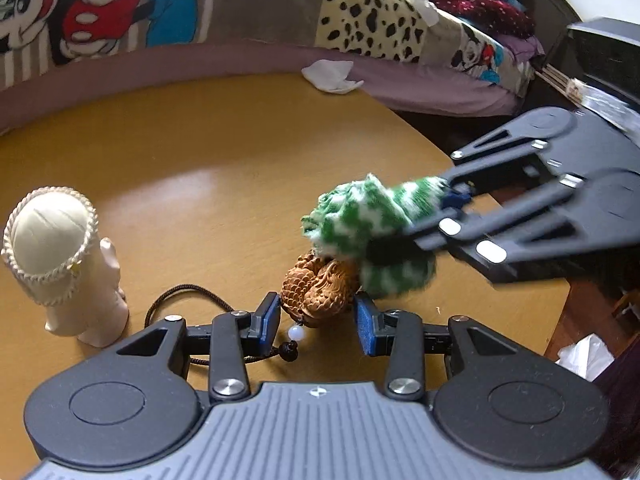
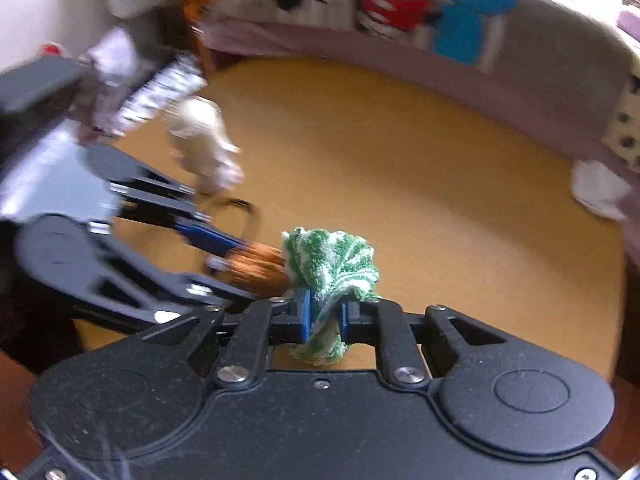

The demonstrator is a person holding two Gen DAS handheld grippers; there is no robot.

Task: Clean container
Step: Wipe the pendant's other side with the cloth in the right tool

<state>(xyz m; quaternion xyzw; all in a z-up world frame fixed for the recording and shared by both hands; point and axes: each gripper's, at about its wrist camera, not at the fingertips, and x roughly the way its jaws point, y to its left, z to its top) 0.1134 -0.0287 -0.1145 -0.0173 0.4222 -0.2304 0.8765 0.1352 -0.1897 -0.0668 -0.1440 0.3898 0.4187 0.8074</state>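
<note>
left gripper (image 1: 316, 312) clamps carved wooden charm (image 1: 318, 290) over yellow table (image 1: 200, 160) | right gripper (image 2: 324, 312) pinches green-white cloth (image 2: 332, 260), pressed on charm's far side | white figurine (image 1: 60, 256) left of charm

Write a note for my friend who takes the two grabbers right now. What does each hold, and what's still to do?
Left gripper: jaws clamped on the carved brown ornament, just over the table; its cord and white bead trail below.
Right gripper: jaws shut on the bunched green-and-white cloth, which presses on the ornament's top.
Done: both things gripped, cloth in contact.
Left: finish wiping the carving; how clean it is cannot be told.
Nearby: white figurine, crumpled tissue.
</note>
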